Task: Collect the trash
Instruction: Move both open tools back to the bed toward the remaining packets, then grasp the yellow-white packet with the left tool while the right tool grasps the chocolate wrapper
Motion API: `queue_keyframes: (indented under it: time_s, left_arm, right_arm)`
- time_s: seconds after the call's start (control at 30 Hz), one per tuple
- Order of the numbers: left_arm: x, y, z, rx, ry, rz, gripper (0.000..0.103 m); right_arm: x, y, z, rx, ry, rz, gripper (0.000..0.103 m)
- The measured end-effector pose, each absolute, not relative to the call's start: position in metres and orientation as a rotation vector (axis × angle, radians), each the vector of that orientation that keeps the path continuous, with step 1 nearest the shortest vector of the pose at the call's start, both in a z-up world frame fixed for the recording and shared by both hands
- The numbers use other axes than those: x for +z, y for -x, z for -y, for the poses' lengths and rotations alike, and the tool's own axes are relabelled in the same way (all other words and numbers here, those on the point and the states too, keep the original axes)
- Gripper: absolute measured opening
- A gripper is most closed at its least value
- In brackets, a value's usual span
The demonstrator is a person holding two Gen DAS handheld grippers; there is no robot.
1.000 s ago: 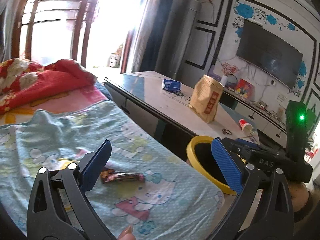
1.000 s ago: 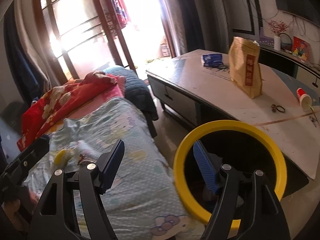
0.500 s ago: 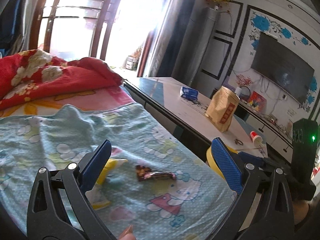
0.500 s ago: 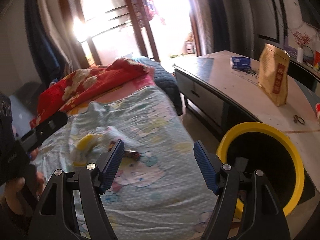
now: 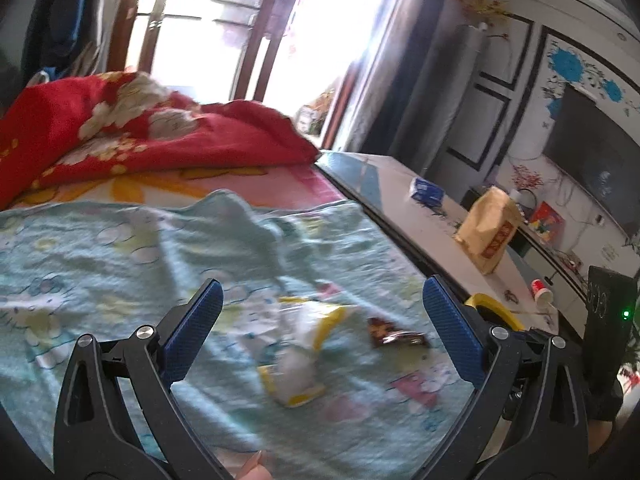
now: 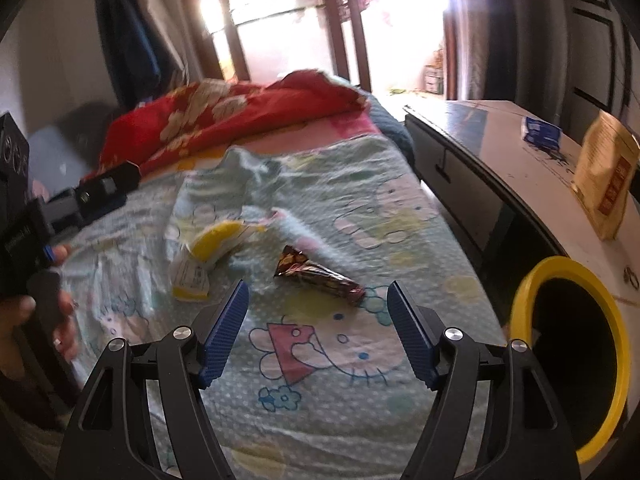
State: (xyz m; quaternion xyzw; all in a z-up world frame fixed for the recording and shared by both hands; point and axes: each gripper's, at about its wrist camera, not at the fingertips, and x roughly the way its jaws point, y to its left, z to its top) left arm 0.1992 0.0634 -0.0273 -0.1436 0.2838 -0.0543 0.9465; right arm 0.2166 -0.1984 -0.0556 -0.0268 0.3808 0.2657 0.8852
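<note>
Trash, a dark wrapper and a yellow-white packet, lies on the blanket near the bed's table-side edge. Both the left gripper and right gripper are spread wide, empty, above it; the yellow-rimmed bin stands beside the bed.

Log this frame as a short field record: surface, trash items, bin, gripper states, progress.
surface: bed with a cartoon-print sheet
trash 1: yellow-and-white wrapper, lying on the sheet
trash 2: dark brown wrapper, lying on the sheet, apart from trash 1
bin: yellow-rimmed bin, beside the bed
left hand-held gripper: open, empty, aimed toward trash 1
right hand-held gripper: open, empty, aimed toward trash 2
progress: neither wrapper picked up yet
</note>
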Motion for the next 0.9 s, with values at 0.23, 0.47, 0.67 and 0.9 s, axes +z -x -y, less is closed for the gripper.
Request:
queue_keyframes:
  time_s: [0.23, 0.47, 0.67, 0.9]
  left_arm:
    - [-0.048, -0.198, -0.088, -0.100, 0.318, -0.654, 0.089]
    - [-0.071, -0.207, -0.079, -0.180, 0.335, -0.731, 0.062]
    - [-0.089, -0.222, -0.061, -0.224, 0.318, -0.800, 0.055]
    - [-0.104, -0.232, -0.051, -0.206, 0.284, -0.860, 0.039]
  right_arm:
    - [-0.082, -0.237, 0.166, 0.580, 0.192, -0.855, 0.065]
    - [-0.105, -0.261, 0.158, 0.561, 0.242, -0.906, 0.054]
    - [-0.109, -0.267, 0.168, 0.557, 0.177, -0.911, 0.022]
    - [-0.106, -0.255, 0.182, 0.561, 0.100, -0.907, 0.017]
